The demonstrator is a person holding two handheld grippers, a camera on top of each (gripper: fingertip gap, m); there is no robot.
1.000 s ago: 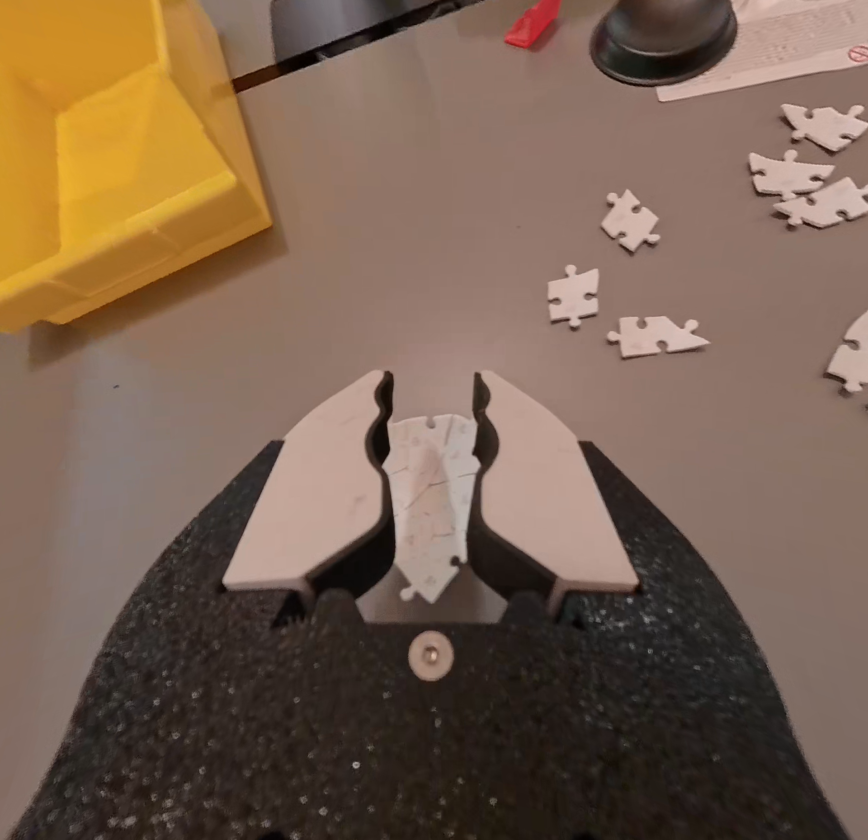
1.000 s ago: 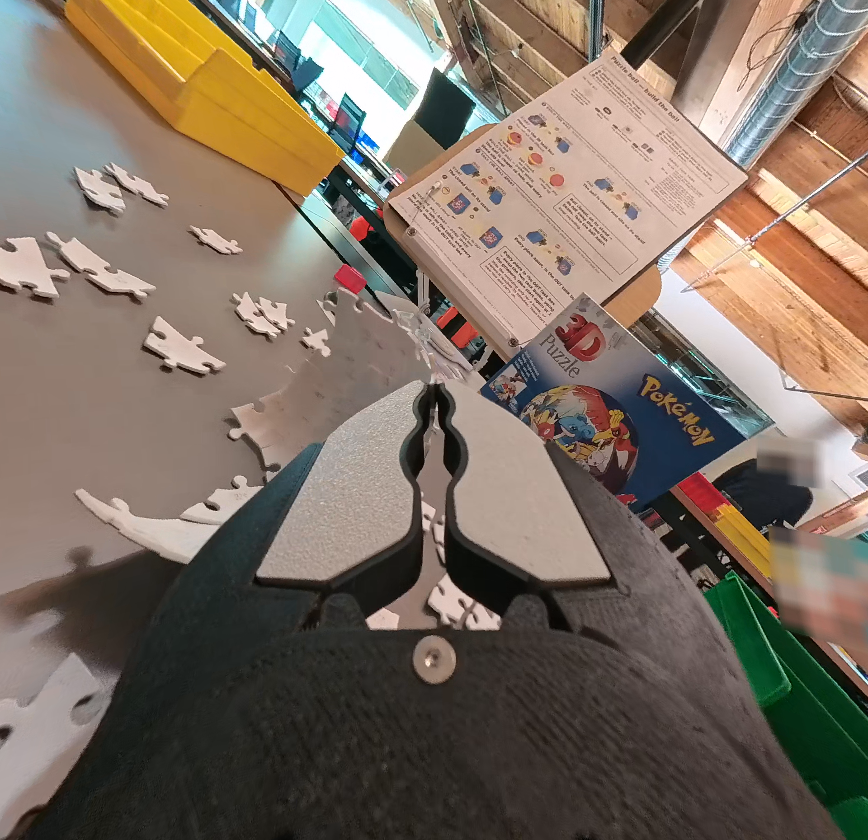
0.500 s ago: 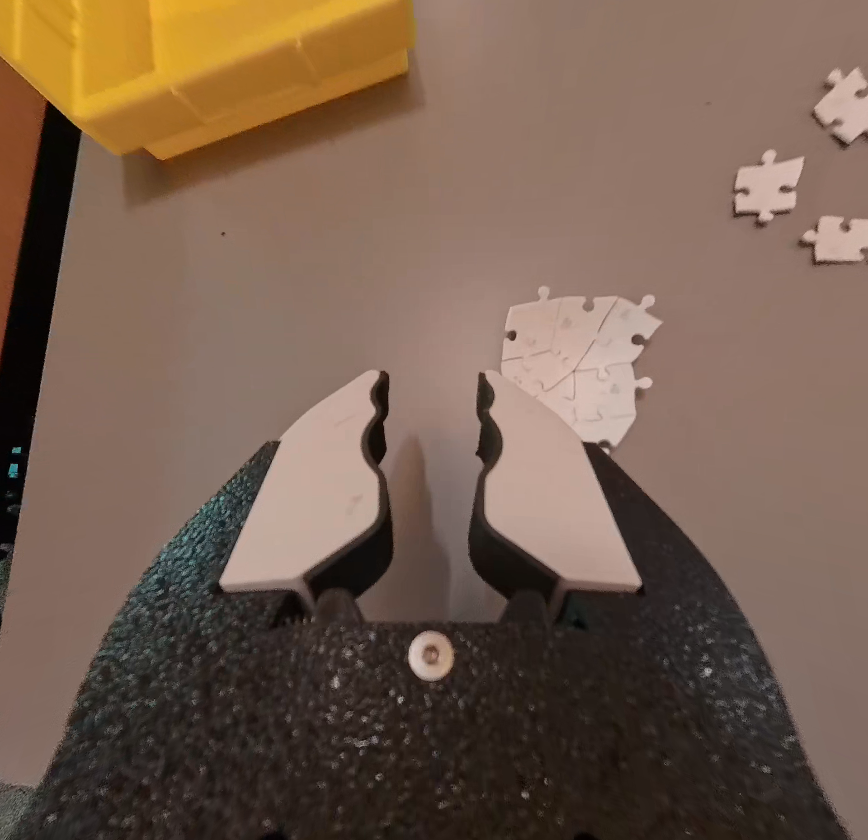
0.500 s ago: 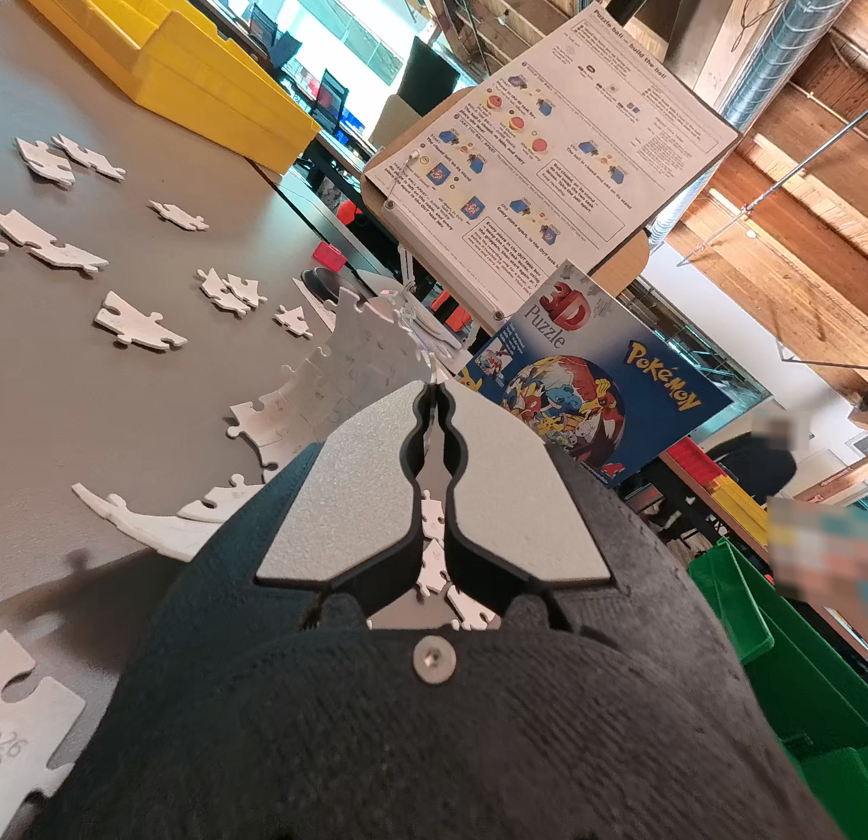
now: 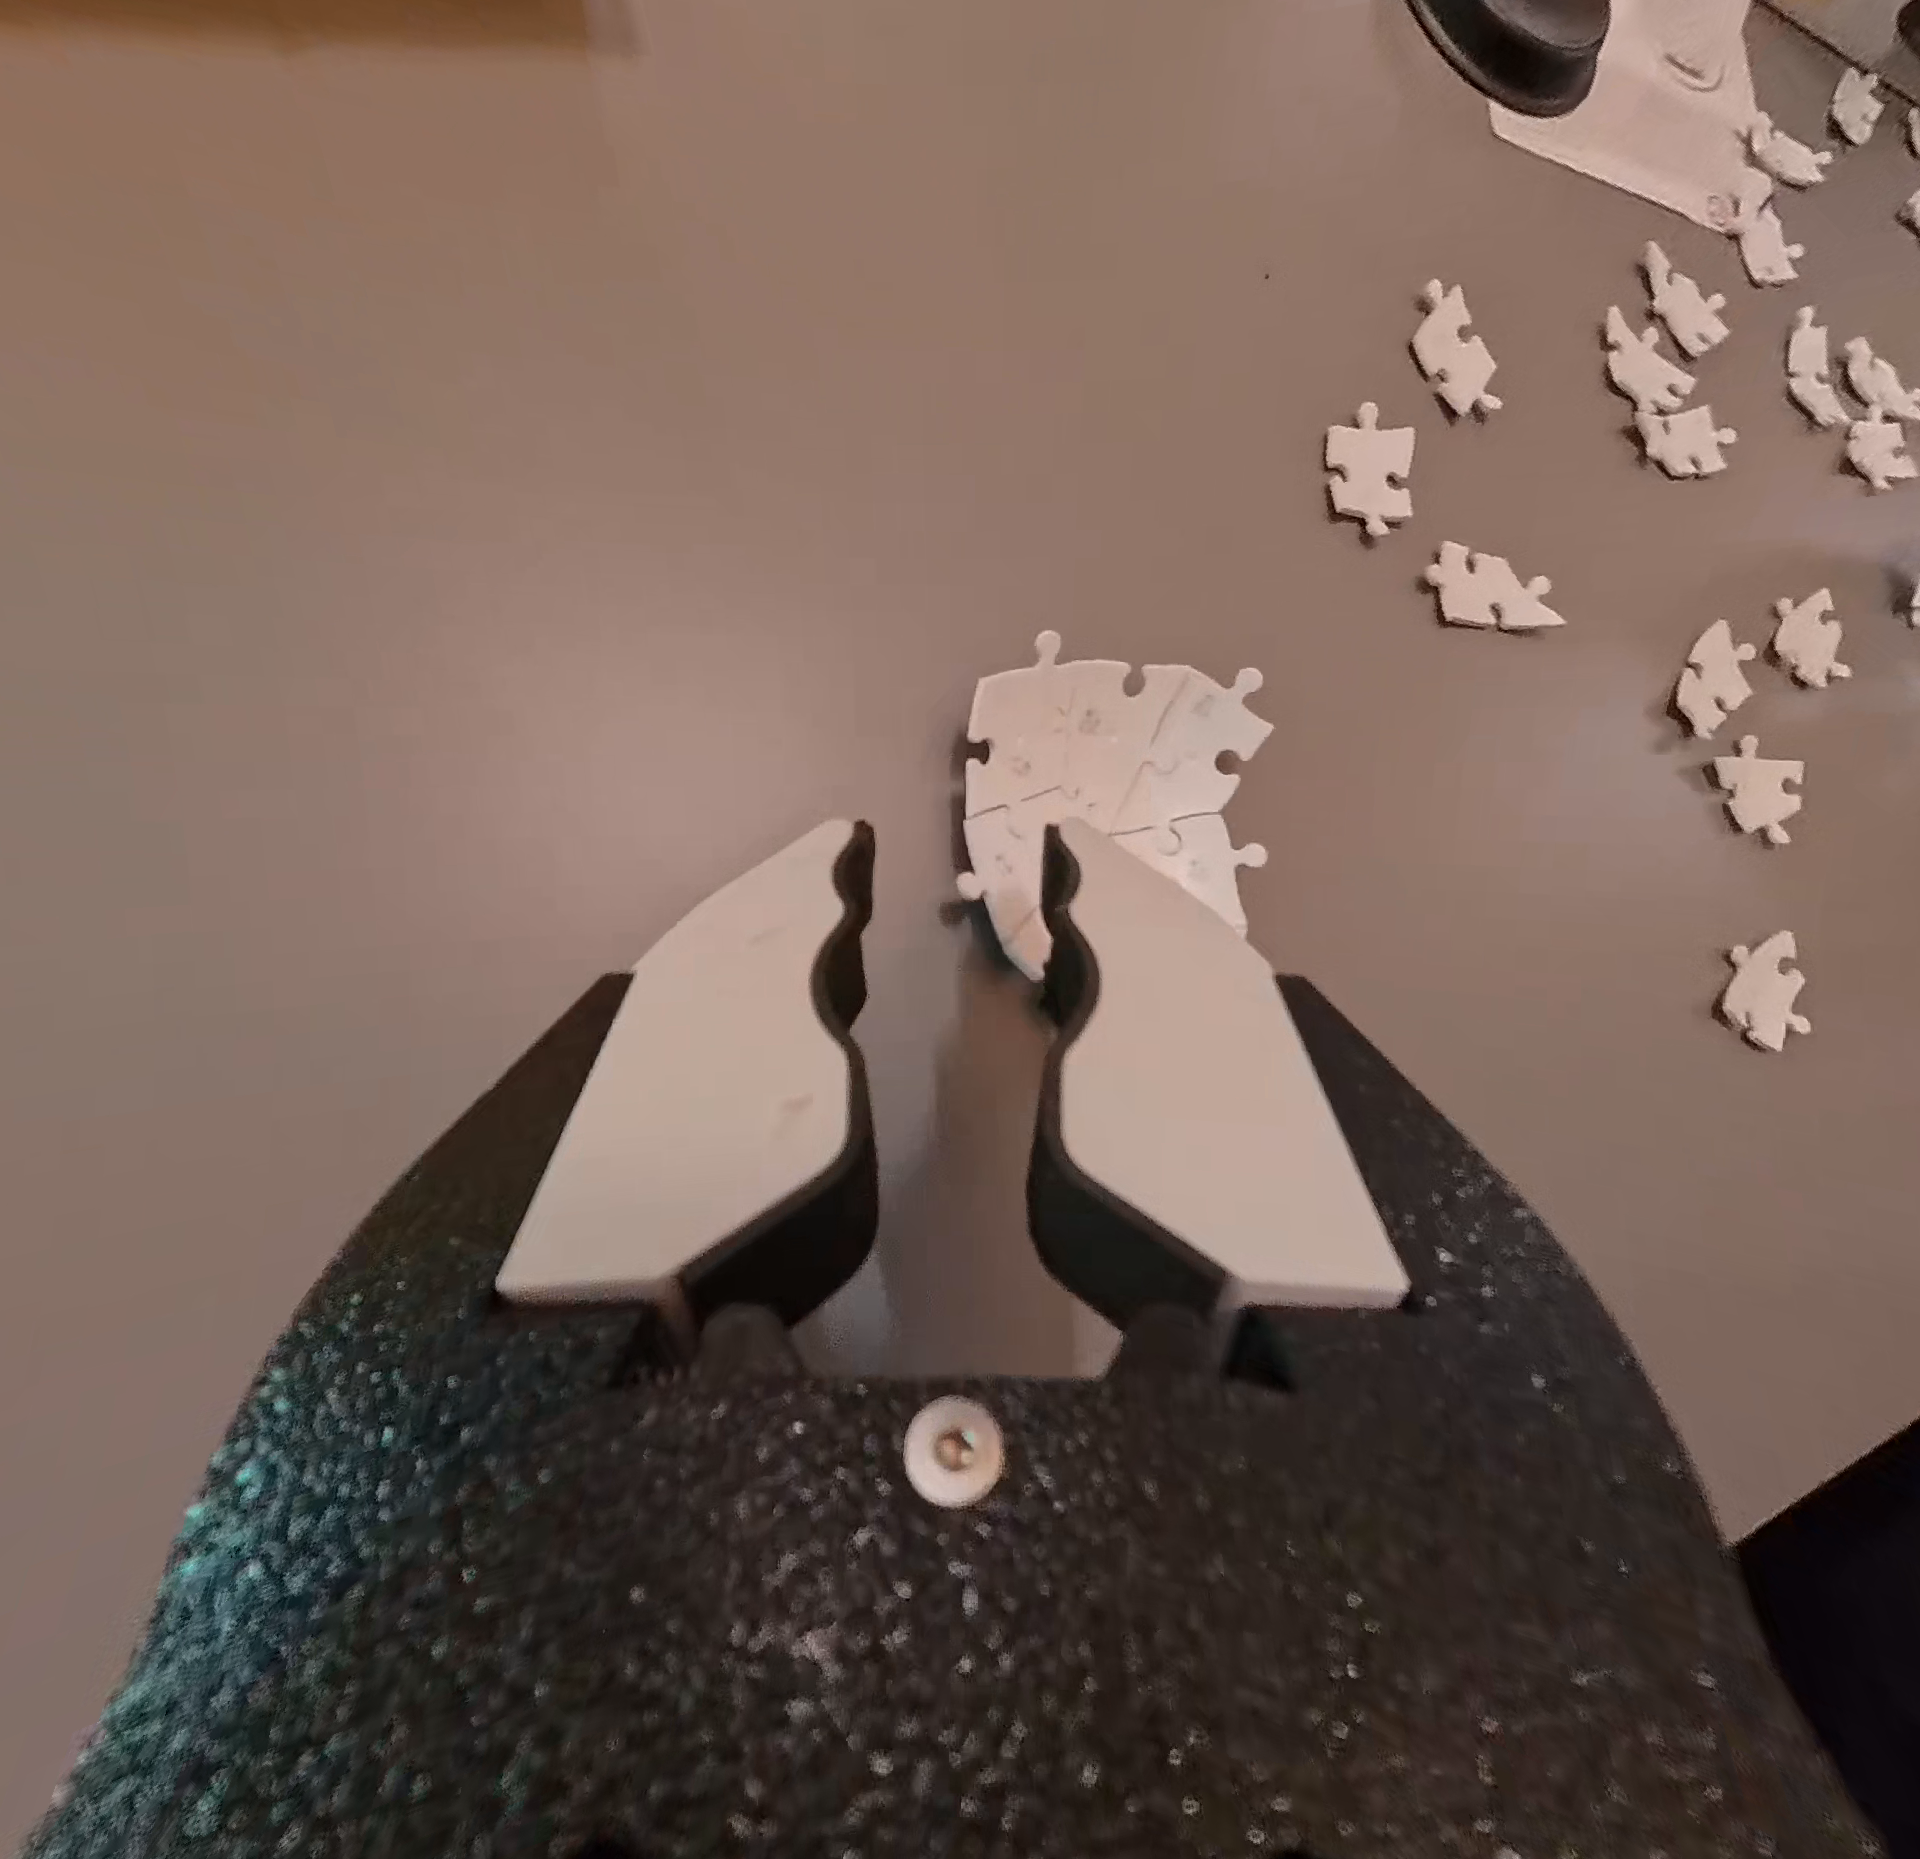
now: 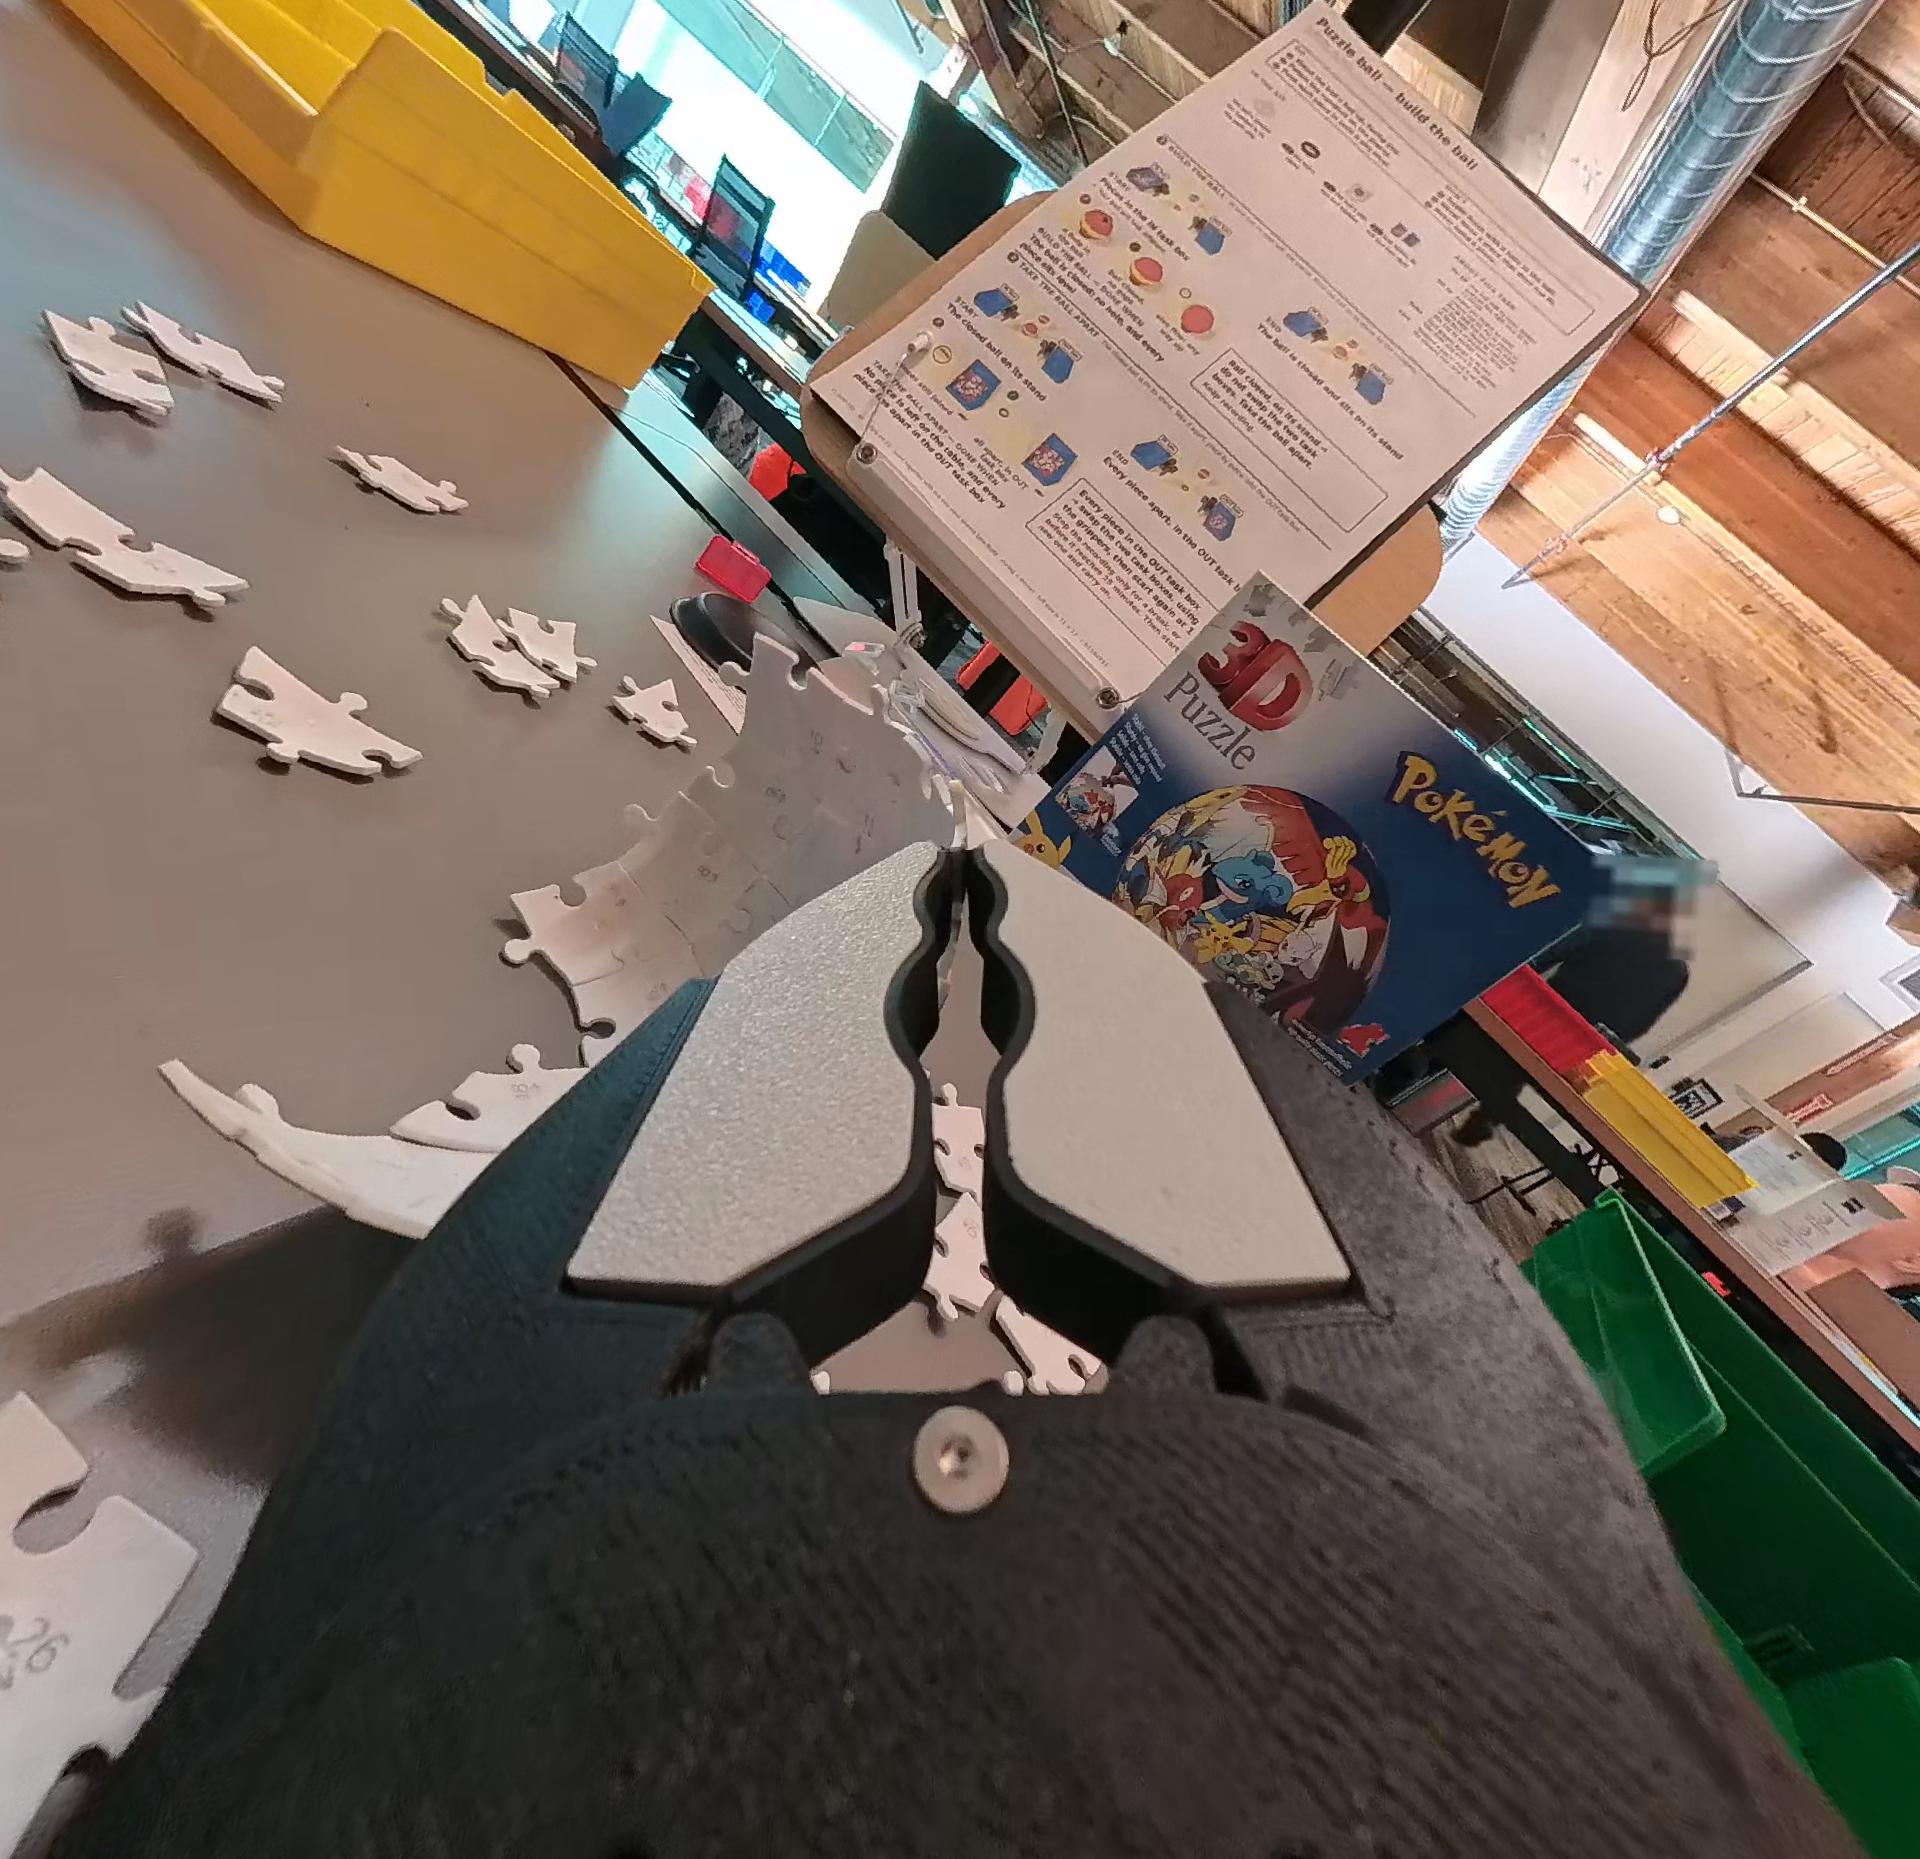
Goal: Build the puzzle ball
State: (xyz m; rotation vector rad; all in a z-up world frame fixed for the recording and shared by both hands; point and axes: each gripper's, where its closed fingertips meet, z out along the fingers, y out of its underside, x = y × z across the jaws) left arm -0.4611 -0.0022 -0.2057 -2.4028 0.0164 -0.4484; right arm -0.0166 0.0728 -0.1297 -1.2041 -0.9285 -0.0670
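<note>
Beside loose pieces (image 5: pixel 1369 467), black stand (image 5: pixel 1496 22)

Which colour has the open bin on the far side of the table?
Yellow: the bin shows best in the right wrist view.

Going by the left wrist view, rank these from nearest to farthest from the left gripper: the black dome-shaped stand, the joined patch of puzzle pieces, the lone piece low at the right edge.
1. Joined patch, just past the left gripper, beside its right fingertip.
2. Lone piece, off to the right.
3. Black stand, far top right.
</note>
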